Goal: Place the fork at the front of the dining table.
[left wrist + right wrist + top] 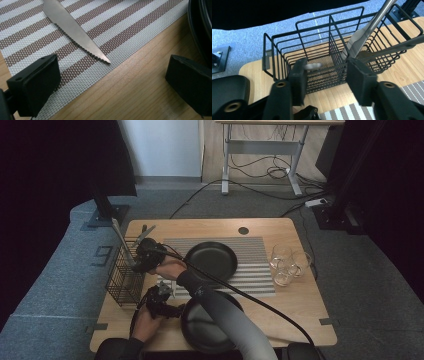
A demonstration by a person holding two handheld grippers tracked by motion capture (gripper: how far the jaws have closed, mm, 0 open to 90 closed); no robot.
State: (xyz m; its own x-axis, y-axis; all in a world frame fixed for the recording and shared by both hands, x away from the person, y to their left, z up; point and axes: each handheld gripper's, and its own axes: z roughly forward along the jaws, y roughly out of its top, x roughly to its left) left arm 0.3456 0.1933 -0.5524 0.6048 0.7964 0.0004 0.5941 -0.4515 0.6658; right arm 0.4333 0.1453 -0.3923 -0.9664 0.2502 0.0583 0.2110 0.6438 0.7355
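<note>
Knife on mat; plate beside.

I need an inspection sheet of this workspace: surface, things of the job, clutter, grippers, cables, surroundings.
Surface: wooden table with striped placemat.
Job's things: serrated knife lying on the placemat; wire basket holding upright cutlery.
Clutter: two black plates; three glasses.
Grippers: left gripper jaws open, near the knife tip; right gripper jaws apart above the basket.
Cables: gripper cable crosses the table.
Surroundings: grey carpet, desk frame, floor cables.
</note>
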